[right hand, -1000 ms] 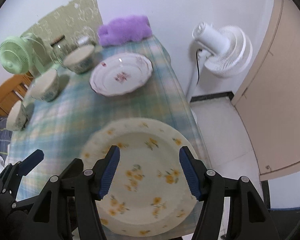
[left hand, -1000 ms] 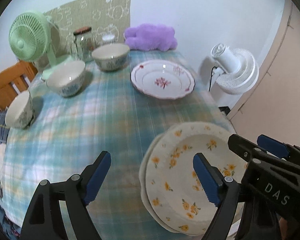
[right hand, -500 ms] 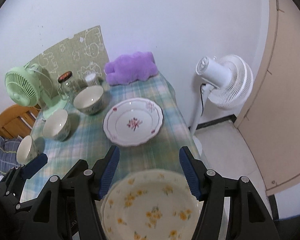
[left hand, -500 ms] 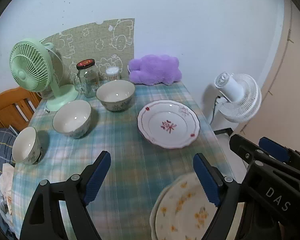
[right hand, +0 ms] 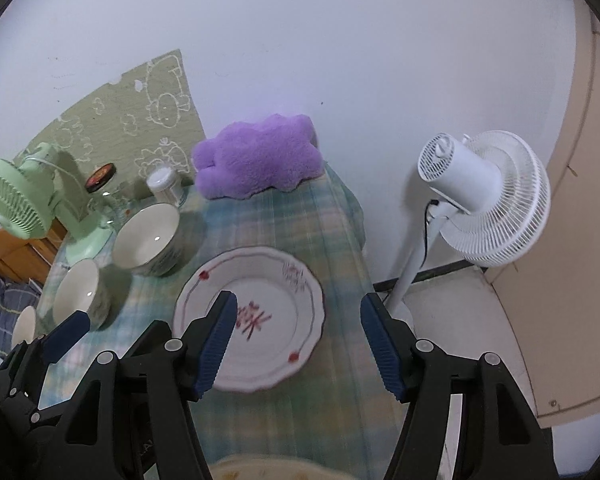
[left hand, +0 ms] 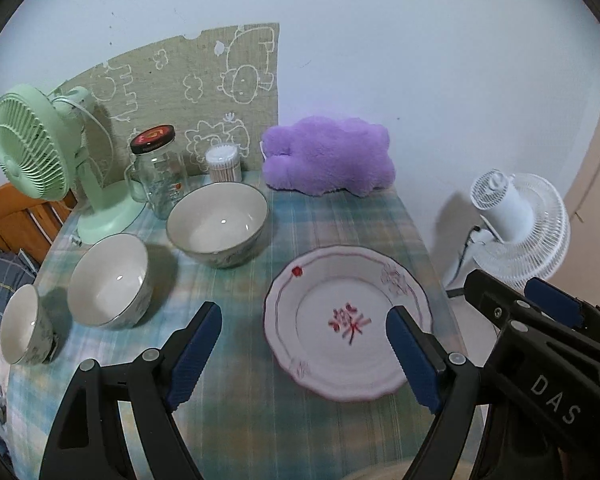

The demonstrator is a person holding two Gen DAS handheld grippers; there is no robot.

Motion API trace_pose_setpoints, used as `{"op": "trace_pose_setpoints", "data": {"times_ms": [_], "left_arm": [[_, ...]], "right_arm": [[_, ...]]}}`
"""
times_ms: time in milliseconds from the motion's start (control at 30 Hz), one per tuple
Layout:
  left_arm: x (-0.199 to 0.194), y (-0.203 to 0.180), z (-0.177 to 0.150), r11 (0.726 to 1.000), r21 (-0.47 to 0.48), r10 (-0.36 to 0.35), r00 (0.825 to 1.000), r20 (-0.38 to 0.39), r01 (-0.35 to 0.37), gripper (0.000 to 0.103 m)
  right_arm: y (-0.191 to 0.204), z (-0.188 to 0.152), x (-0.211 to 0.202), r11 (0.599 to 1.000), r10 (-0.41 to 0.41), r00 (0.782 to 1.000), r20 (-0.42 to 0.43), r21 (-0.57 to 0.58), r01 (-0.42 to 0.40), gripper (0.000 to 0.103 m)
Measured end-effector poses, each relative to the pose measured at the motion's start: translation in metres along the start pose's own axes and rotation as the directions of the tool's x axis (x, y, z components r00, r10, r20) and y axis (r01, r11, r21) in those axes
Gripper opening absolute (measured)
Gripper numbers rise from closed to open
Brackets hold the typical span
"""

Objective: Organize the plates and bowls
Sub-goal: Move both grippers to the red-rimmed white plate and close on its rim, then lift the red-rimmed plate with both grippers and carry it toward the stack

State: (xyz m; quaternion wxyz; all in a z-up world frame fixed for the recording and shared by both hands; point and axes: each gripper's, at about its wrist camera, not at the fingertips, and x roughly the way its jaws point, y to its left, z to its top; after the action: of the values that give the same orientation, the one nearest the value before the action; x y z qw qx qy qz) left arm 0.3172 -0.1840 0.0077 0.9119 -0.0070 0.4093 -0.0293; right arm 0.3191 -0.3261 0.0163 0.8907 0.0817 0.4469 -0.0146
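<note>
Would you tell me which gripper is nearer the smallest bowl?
Left. The left gripper hovers just right of the smallest bowl; the right gripper hangs farther right, over the red-flowered plate.

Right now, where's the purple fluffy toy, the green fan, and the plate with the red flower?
purple fluffy toy (left hand: 328,158), left wrist view, middle of its body.
green fan (left hand: 28,148), left wrist view, front grille.
plate with the red flower (right hand: 250,316), right wrist view, red centre flower.

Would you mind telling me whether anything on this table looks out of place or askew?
Mostly tidy, but the smallest bowl at the table's left edge lies tipped on its side, while the other two bowls sit upright. Nothing looks spilled or broken.
</note>
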Motion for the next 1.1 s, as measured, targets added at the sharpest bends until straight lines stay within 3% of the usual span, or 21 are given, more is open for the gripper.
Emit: {"op": "trace_pose_setpoints", "data": {"times_ms": [500,767,833,967,1100], "left_arm": [[0.106,0.005,0.005,0.998,-0.029,0.054,0.996,-0.071,-0.056,0.083],[0.132,0.004,-0.006,0.999,-0.029,0.040,0.990,-0.137,-0.045,0.078],[0.136,0.004,-0.008,0.999,-0.037,0.026,0.987,-0.156,-0.032,0.072],[0.143,0.002,-0.011,0.999,-0.037,0.019,0.983,-0.180,-0.026,0.068],[0.145,0.001,-0.011,0.999,-0.029,0.020,0.983,-0.180,-0.026,0.068]], "right_arm": [[-0.001,0.018,0.124,0.999,-0.025,0.995,-0.095,-0.023,0.023,0.068],[0.000,0.009,0.154,0.998,-0.033,0.986,-0.163,-0.055,0.024,0.068],[-0.001,0.007,0.159,0.999,-0.027,0.982,-0.188,-0.049,0.018,0.067],[-0.001,0.002,0.166,0.999,0.002,0.976,-0.217,-0.034,-0.009,0.059],[0.001,0.003,0.167,0.999,-0.006,0.977,-0.213,-0.040,-0.002,0.059]]}}
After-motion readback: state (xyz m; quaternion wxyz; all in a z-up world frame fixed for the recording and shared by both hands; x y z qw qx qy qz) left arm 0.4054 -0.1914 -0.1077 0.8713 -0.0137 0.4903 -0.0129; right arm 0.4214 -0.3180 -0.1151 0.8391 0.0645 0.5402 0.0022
